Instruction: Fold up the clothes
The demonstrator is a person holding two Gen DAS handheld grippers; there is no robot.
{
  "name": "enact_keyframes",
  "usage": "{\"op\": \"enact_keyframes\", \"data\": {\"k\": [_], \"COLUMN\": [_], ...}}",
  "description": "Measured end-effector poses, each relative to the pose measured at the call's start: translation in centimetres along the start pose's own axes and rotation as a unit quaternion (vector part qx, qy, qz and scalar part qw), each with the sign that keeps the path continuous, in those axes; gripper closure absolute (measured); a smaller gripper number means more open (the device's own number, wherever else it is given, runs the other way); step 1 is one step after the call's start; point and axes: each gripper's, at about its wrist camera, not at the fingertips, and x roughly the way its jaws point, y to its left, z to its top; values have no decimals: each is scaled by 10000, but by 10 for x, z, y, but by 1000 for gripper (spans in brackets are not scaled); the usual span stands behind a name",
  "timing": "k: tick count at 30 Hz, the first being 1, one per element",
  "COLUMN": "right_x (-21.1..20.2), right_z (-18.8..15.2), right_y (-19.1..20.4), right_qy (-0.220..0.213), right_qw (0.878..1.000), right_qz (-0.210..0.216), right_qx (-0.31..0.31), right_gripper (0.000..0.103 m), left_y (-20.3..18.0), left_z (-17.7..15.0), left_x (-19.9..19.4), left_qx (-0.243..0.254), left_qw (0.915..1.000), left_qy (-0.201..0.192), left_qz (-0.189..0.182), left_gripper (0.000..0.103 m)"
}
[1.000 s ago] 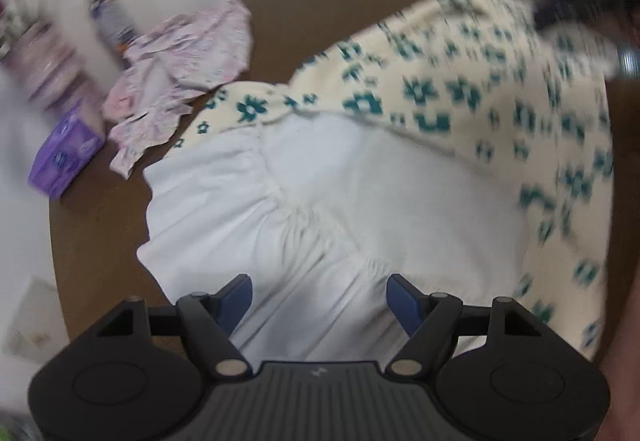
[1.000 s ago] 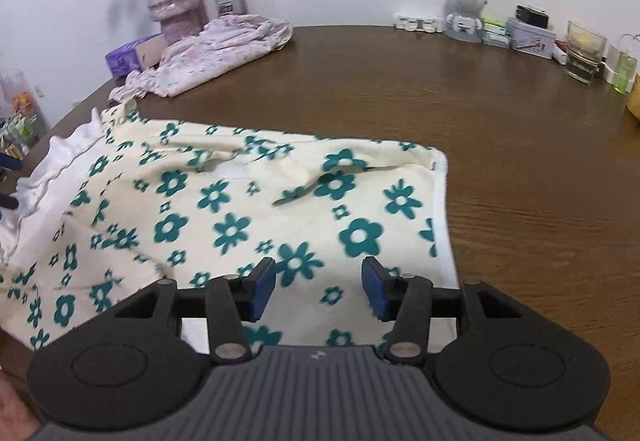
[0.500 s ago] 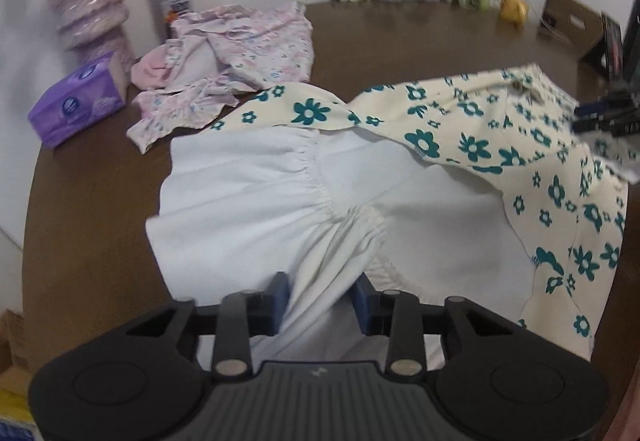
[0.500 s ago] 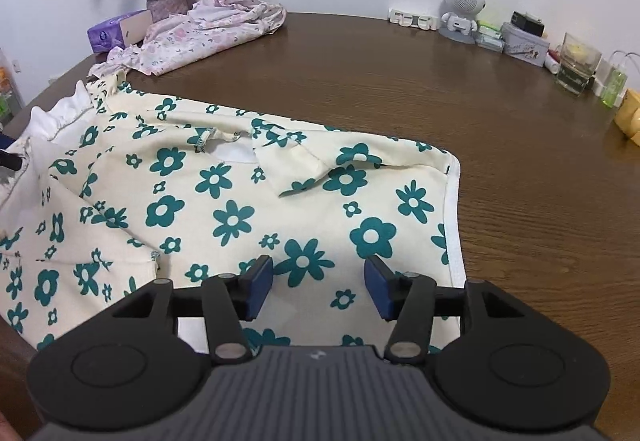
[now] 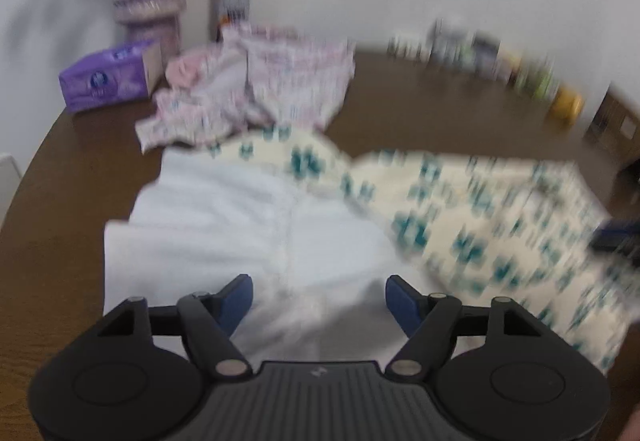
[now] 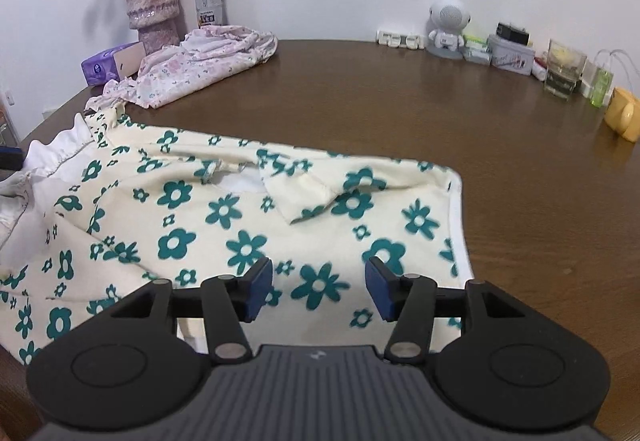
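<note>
While the flowered dress (image 6: 224, 225) lies flat across the left of the brown table (image 6: 460, 129), bare wood stays free to its right. Vase (image 6: 152, 5) holds dried flowers; glass (image 6: 564, 73) contents unclear. White lining (image 5: 248, 225) exposed. Left gripper (image 5: 319, 295) has just been opening, gaping, fabric unpinched. Right gripper (image 6: 319, 291) open above the dress.

Your left wrist view's smeared w/ motion blur; right wrist view's sharp, evenly lit, soft shadows, fisheye-bent w/ dark corners.
</note>
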Motion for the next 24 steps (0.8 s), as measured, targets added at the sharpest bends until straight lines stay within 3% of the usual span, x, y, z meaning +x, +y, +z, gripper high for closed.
{"op": "enact_keyframes", "data": {"k": [2,7,13,16,19,22,24], "right_x": [1,-4,-4,-16,-21,-18,-16], "right_z": [-5,-15,-12,-11,-14,-20,-26], "right_y": [-2,-12,-16,-18,-13,-20,-23], "right_qy": [42,7,-34,-262,-357,-275,-232], "right_qw": [10000,9998,9992,9965,9983,9981,9981], "right_qz": [41,172,331,695,437,481,481], "right_qx": [36,46,233,393,172,280,300], "right_gripper": [51,51,48,49,48,49,49], "left_y": [-6,-2,-3,-10,-16,-20,-22], "left_z": [-11,-27,-29,-40,-55,-71,-78], "left_x": [3,-10,-42,-60,-59,-51,-46], "left_qx": [299,183,-243,-533,-691,-798,-683], "left_qw": [9992,9991,9967,9931,9913,9912,9898], "left_qy": [9,90,-402,-685,-660,-519,-547], "left_qz": [274,377,664,782,903,923,1126], "left_gripper": [30,20,23,23,29,35,32]}}
